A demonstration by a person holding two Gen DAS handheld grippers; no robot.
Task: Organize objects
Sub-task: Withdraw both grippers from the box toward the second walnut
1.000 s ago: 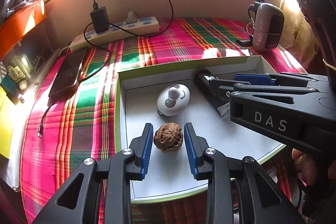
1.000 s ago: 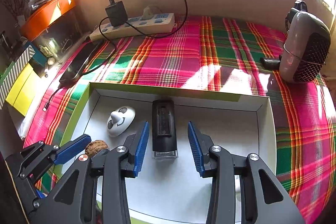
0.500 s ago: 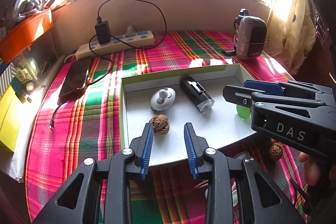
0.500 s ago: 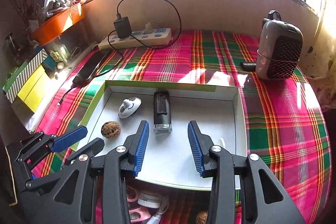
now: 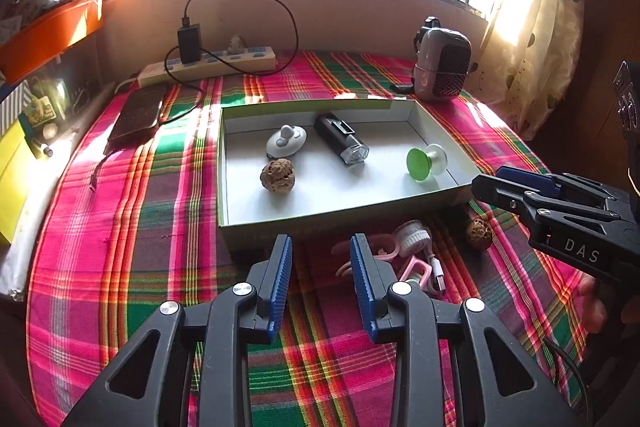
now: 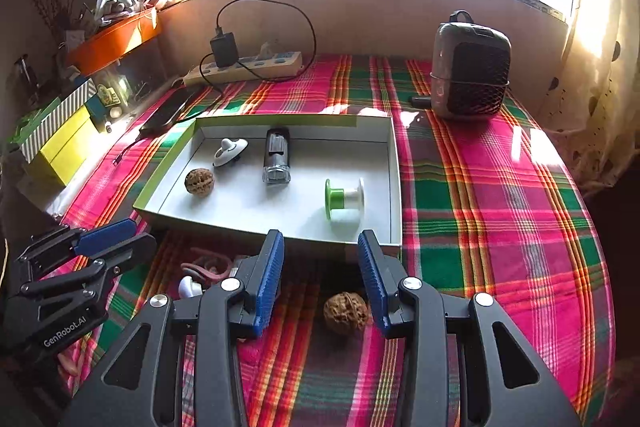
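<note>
Both tongs angled down | left tongs [image 5: 321, 281] released | right tongs [image 6: 321, 281] released, seemingly above walnut [image 6: 345, 311]

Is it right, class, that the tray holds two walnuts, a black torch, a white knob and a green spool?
No. The right wrist view shows one walnut in the tray; the second walnut lies outside on the cloth. The torch, knob and spool are inside.
</note>
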